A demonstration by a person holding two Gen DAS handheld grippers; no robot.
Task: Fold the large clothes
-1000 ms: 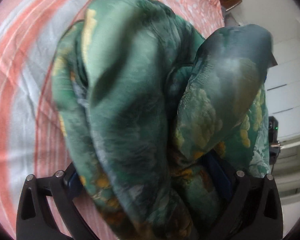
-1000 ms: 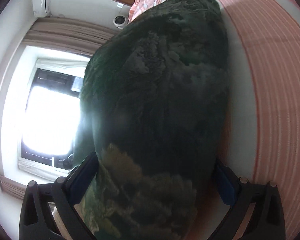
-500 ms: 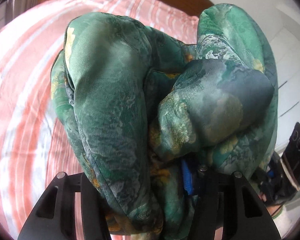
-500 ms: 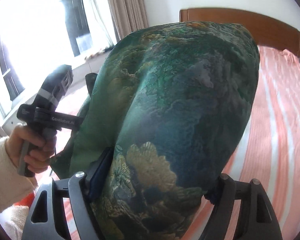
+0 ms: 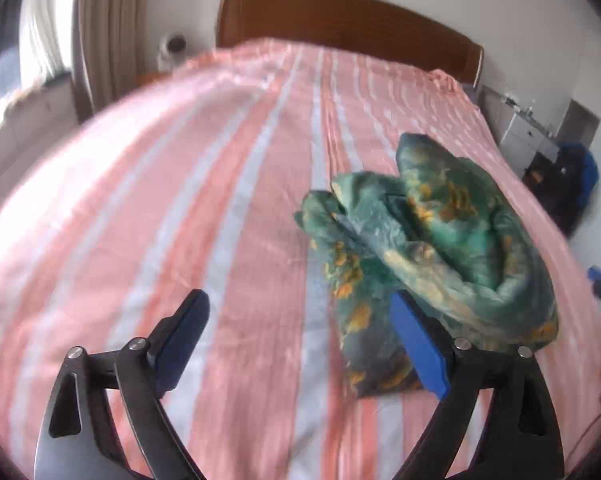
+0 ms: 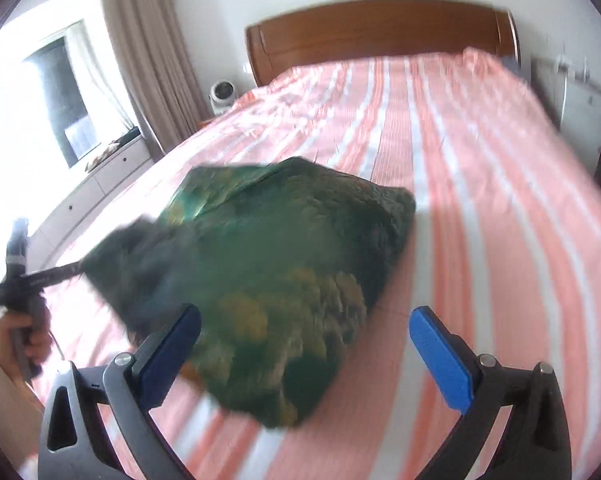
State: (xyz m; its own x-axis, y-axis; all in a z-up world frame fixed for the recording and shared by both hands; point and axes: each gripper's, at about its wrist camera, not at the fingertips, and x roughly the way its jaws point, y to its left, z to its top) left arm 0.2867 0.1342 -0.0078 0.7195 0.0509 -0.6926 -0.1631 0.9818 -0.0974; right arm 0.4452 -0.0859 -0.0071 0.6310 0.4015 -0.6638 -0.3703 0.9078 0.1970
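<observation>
The green patterned garment (image 5: 432,240) lies bunched in a rough bundle on the pink-and-white striped bed (image 5: 220,200). In the left wrist view my left gripper (image 5: 296,298) hovers above the sheet with its jaws opening wide. The bundle sits just beyond its right finger, and no cloth is pressed between the blue pads (image 5: 418,344). In the right wrist view the garment (image 6: 284,272) rests beyond my right gripper (image 6: 304,314), whose jaws are opening too and grip nothing. A hand (image 6: 20,336) holds the left gripper's handle (image 6: 18,272) at the bundle's left side, where cloth hides its fingers.
A wooden headboard (image 6: 380,36) closes the far end of the bed. A small white fan (image 6: 222,94) and curtains (image 6: 148,64) stand by the window on the left. White drawers (image 5: 528,136) and a dark bag (image 5: 564,184) are to the right of the bed.
Both grippers had the green cloth bunched between their jaws; they have opened and let it go. The bundle now lies on the bed, and both grippers have lifted and tipped back from it.
</observation>
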